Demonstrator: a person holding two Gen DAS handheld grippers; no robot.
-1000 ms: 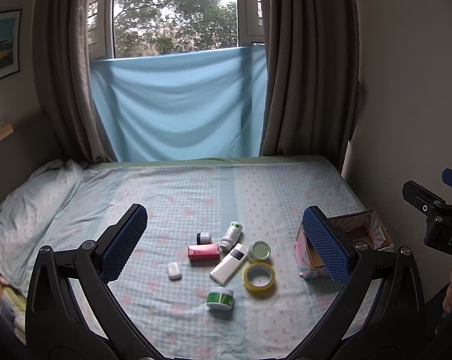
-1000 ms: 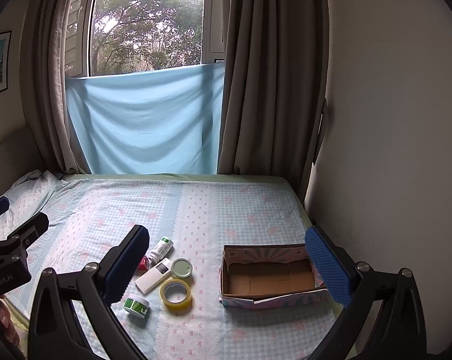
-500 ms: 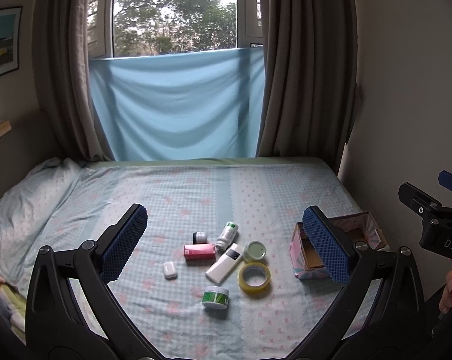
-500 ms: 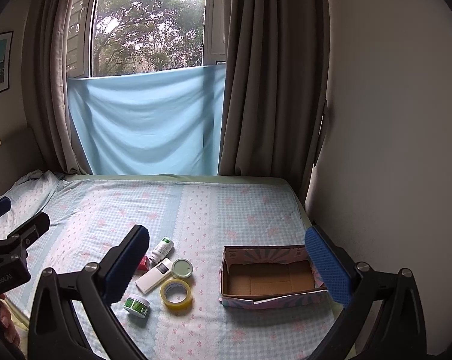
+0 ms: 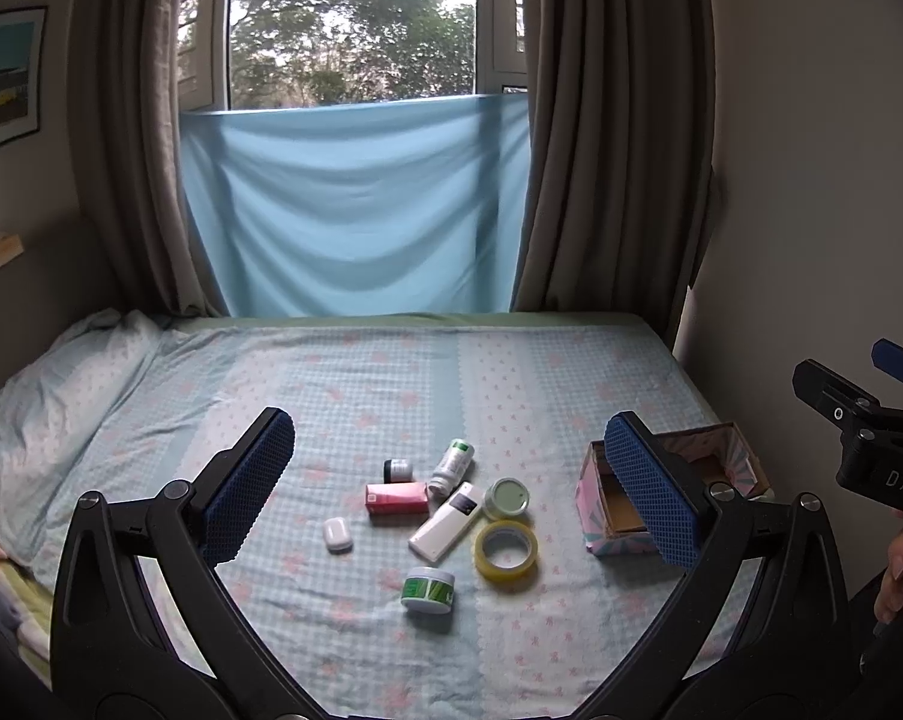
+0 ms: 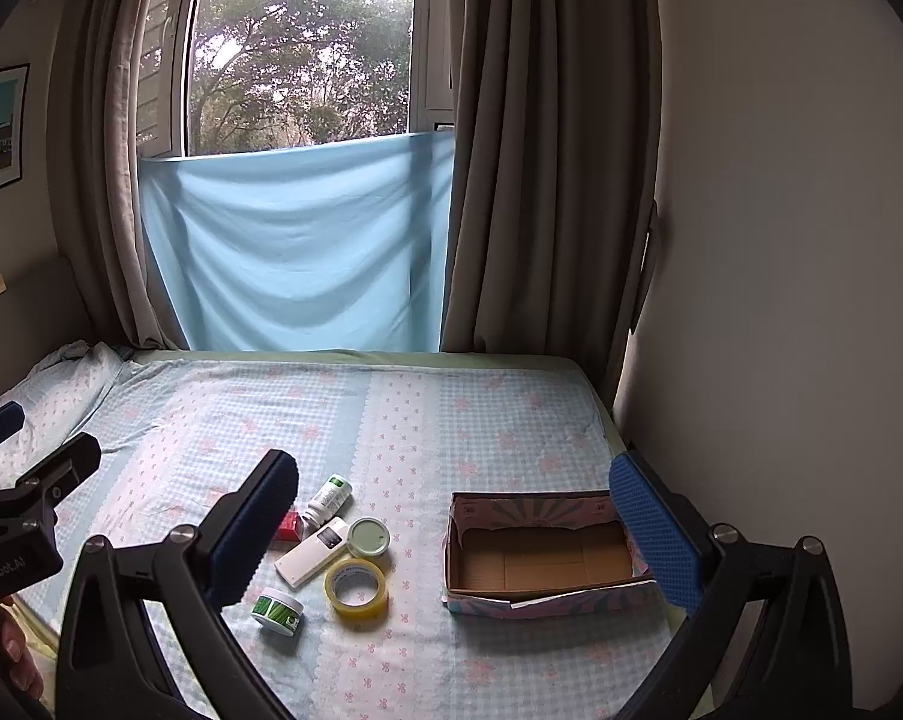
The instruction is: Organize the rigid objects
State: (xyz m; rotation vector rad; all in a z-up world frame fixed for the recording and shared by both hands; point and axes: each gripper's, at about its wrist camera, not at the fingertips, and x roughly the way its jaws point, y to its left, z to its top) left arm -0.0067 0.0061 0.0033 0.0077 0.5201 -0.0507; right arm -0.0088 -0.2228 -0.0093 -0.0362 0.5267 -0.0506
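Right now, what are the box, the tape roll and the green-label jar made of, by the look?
Box: cardboard, raw brown and creased inside, glossy pink-blue printed paper outside, torn at the front edge.
Tape roll: translucent yellowish plastic film, shiny, probably on a card core.
Green-label jar: likely white plastic, smooth, with a printed label; opaque glass can't be ruled out.

Bed [image 5: 391,378] w/ pillow [image 5: 61,396]; blue cloth [image 5: 355,210], curtains [image 5: 607,150], window [image 5: 355,24].

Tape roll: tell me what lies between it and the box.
Nothing visible. Only bare bedsheet separates the tape roll from the open box to its right; the round lid and white remote sit on the tape's far and left sides.
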